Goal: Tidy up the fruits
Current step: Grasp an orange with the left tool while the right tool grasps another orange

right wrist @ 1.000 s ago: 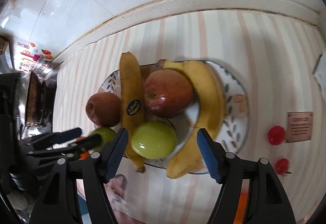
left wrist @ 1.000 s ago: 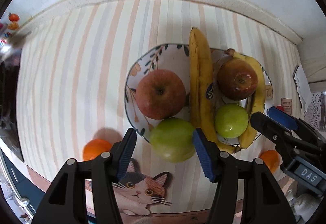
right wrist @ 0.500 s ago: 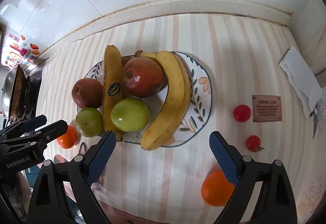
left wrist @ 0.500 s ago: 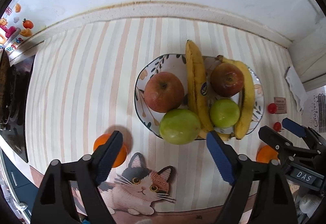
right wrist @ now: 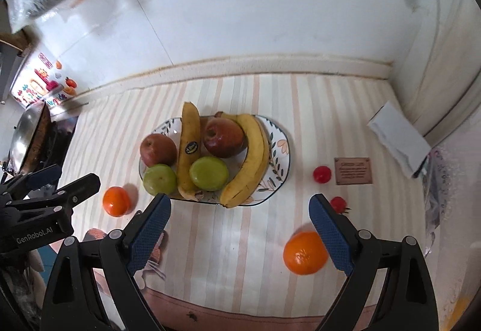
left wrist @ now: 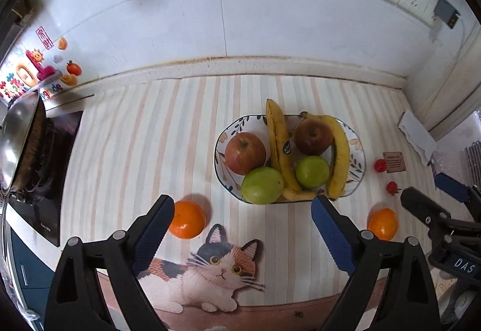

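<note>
A patterned plate [left wrist: 357, 147] [right wrist: 281, 150] on the striped mat holds two red apples [left wrist: 245, 153] [right wrist: 224, 137], two green apples [left wrist: 262, 185] [right wrist: 209, 173] and two bananas [left wrist: 279, 144] [right wrist: 251, 162]. One orange [left wrist: 186, 219] [right wrist: 116, 201] lies left of the plate, another orange [left wrist: 383, 224] [right wrist: 305, 252] lies right of it. My left gripper [left wrist: 242, 233] is open and empty, held back above the mat's front. My right gripper [right wrist: 239, 228] is open and empty, its right finger beside the right orange.
Two small red tomatoes [right wrist: 322, 174] [right wrist: 339, 203] and a brown card [right wrist: 353, 171] lie right of the plate. A folded white paper [right wrist: 398, 140] lies by the right wall. A stove with a steel pan [left wrist: 18, 138] is at the left. A cat picture [left wrist: 210, 268] marks the mat's front.
Both grippers have pulled back and up from the plate. The left gripper has let go of a green apple, which now rests at the plate's front edge. Both oranges have come into view.
</note>
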A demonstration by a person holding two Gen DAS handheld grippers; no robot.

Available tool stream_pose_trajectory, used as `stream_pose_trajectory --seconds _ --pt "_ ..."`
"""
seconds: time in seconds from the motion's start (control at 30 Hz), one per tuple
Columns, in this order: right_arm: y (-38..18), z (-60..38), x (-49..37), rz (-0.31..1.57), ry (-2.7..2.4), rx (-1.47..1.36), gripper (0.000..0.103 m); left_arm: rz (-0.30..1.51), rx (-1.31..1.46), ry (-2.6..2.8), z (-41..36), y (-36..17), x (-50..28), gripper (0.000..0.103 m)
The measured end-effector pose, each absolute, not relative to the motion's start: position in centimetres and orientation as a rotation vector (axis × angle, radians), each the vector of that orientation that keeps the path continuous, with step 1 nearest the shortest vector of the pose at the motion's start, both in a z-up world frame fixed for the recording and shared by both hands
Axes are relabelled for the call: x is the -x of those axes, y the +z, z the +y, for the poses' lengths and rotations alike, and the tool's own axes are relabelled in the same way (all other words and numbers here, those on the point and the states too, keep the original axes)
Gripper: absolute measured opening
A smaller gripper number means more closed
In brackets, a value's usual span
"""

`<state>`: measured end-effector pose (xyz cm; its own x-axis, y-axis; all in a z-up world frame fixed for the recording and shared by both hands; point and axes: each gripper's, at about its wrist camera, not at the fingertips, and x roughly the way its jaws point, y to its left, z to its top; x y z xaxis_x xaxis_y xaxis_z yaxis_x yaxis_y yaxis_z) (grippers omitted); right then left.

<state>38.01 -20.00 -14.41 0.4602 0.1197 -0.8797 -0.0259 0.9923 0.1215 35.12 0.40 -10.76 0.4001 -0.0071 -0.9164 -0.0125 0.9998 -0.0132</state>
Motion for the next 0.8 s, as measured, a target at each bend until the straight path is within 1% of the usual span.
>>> stream_pose_trajectory --seconds 0.2,0.47,0.67,0.8 --pt "-11.6 -20.1 -35.3 1.049 0.081 -0.103 0.095 1.164 0.043 -0.04 0.4 -9.3 -32.8 0.093" --pt "-9.9 -19.7 -32.9 1.019 0.076 -0.127 0.096 1.134 0.058 -0.066 0.2 -7.7 -30.6 0.093" --pt "-10.5 -20.0 -32.6 1.036 0.074 -0.191 0.097 1.126 0.073 -0.053 0.8 -8.0 -30.8 0.093" --pt "-12.7 -21.9 -33.3 1.087 0.045 -0.266 0.097 1.142 0.083 -0.028 1.8 -9.2 -31.6 0.093"
